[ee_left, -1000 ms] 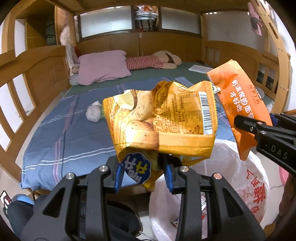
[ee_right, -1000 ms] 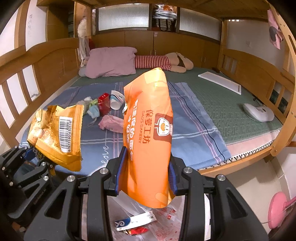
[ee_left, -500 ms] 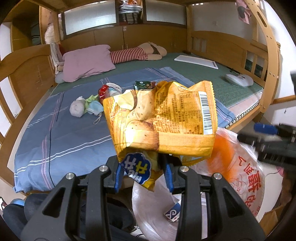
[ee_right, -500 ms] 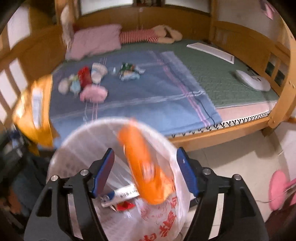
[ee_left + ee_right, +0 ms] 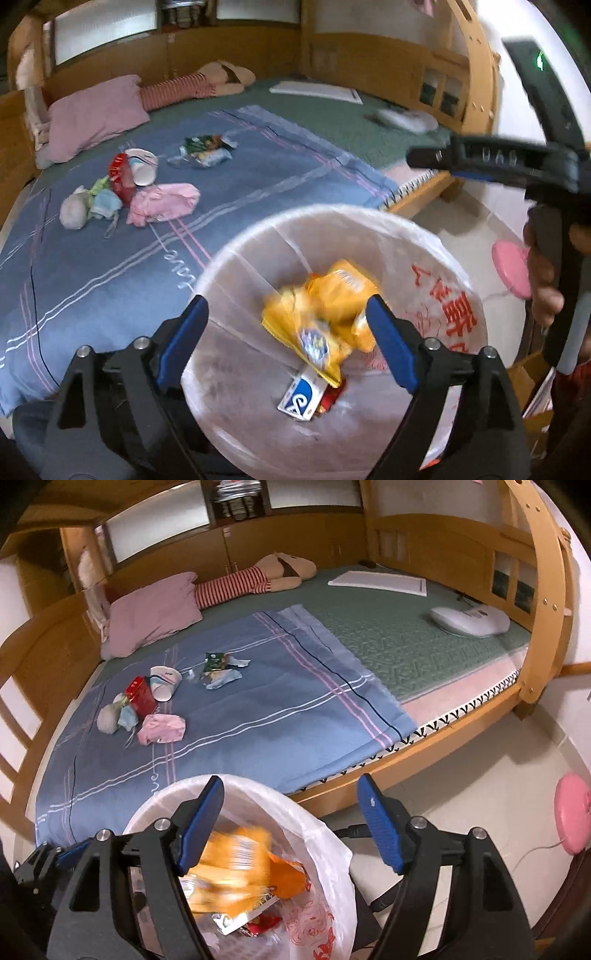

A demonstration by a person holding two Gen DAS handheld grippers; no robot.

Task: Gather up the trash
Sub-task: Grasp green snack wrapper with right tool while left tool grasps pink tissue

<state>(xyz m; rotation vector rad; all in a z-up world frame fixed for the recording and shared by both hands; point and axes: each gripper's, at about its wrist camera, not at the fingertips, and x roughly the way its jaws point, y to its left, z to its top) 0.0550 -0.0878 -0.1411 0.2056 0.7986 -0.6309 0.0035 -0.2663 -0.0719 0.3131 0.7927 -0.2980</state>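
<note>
Left gripper (image 5: 288, 338), jaws just opened, releases the yellow chip bag (image 5: 325, 314) over the lined bin (image 5: 443, 266); right gripper (image 5: 291, 827) gapes empty, its jaws likewise just opened.

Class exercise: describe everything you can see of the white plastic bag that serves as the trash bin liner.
The white plastic bag is thin, translucent and crinkled, with red printed characters on its outer side. Its mouth gapes wide and round, facing up, standing on the floor just beside the bed's edge. Inside lie a blurred yellow snack packet, an orange wrapper, a small blue-and-white packet and something red. The open left gripper hangs over its mouth without touching it.
</note>
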